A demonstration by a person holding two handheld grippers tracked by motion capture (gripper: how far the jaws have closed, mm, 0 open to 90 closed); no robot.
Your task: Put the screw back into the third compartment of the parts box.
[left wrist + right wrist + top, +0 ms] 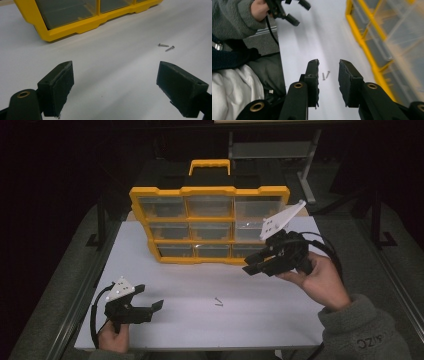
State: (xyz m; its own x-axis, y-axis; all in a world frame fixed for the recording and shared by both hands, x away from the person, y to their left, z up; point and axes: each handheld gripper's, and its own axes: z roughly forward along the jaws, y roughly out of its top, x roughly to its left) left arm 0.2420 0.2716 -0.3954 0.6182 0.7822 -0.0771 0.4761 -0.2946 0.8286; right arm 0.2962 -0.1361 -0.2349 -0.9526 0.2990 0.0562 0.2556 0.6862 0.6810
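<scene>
Table (pixel 200 320): white top, running from the person's edge up to the organiser; bare across most of its middle.
Organiser case (pixel 209 194): yellow frame with a yellow handle at its far side, lying at the far middle of the table with clear lids over rows of compartments. What lies inside them cannot be told. In the left gripper view its near corner (pixel 50 35) sits up and left of the jaws; in the right gripper view its blurred yellow edge (pixel 364 47) runs down the right side.
Right gripper (pixel 256 265): held in the person's right hand (pixel 322 282) above the table, just in front of the case's near right corner, jaws pointing left and down. Seen in its own view (pixel 329 80), the jaws stand partly apart with only air between the pads; they grip nothing.
Left gripper (pixel 150 302): held low at the table's near left corner, well apart from the case. In its own view (pixel 115 85) the jaws are spread wide and have hold of nothing. It also appears far off in the right gripper view (pixel 292 10).
Two screws (pixel 218 302): small, grey, lying together on the bare table near the front middle, between the two grippers and touched by neither. The left gripper view puts them (pixel 166 46) ahead and right of its jaws; the right gripper view frames them (pixel 325 75) in the gap between its jaws, on the table beyond.
</scene>
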